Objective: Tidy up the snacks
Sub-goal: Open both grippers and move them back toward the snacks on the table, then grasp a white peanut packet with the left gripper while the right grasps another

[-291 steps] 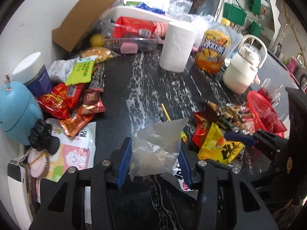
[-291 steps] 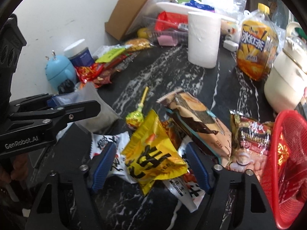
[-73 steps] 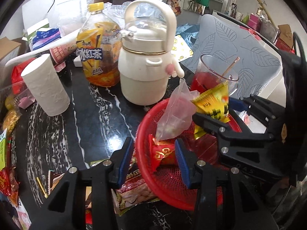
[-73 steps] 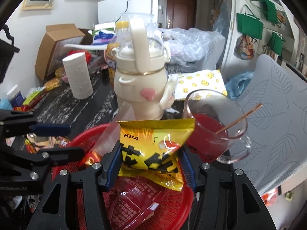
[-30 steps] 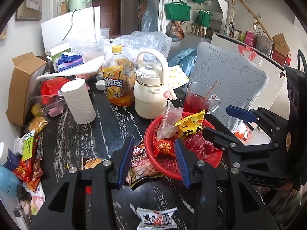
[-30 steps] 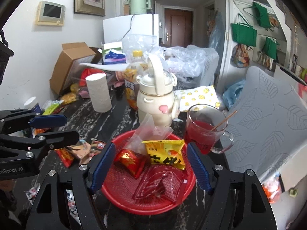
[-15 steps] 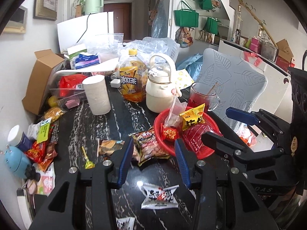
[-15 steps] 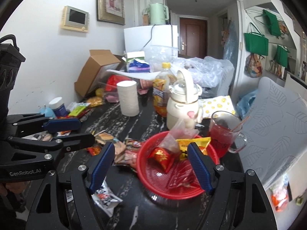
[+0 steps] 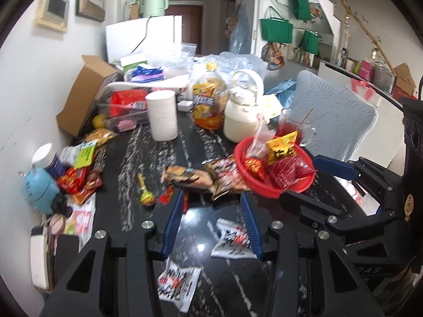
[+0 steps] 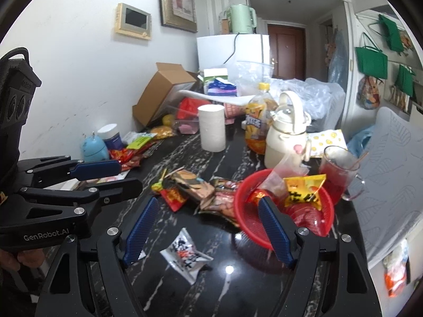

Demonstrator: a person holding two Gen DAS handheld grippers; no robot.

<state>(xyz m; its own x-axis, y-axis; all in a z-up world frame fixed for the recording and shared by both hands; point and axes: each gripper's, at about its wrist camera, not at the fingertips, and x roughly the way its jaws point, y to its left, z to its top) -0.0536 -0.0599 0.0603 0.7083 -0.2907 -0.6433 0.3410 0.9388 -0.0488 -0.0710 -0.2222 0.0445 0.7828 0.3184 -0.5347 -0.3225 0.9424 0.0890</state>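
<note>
Left wrist view: the left gripper [image 9: 211,220] hangs over the dark marbled counter [image 9: 148,158], fingers parted with nothing between them, and a white snack packet [image 9: 232,240] lies flat on the counter just below the gap. A second white packet [image 9: 177,281] sits nearer the camera. The red basket [image 9: 264,187] stands to the right by the cream kettle [image 9: 242,119], already carrying a yellow snack bag [image 9: 281,149], a clear bag and red packs (quite a heap). A brown wrapper [image 9: 187,175] and a lollipop [image 9: 146,196] lie loose to its left, and the right gripper's arm juts in from the right edge. Right wrist view: the right gripper [image 10: 207,227] is spread wide and empty, its right finger crossing in front of the red basket [image 10: 243,192]. The white snack packet [image 10: 189,255] lies on the counter below its gap, untouched. The left gripper [image 10: 116,175] reaches in from the left, also bare.
</note>
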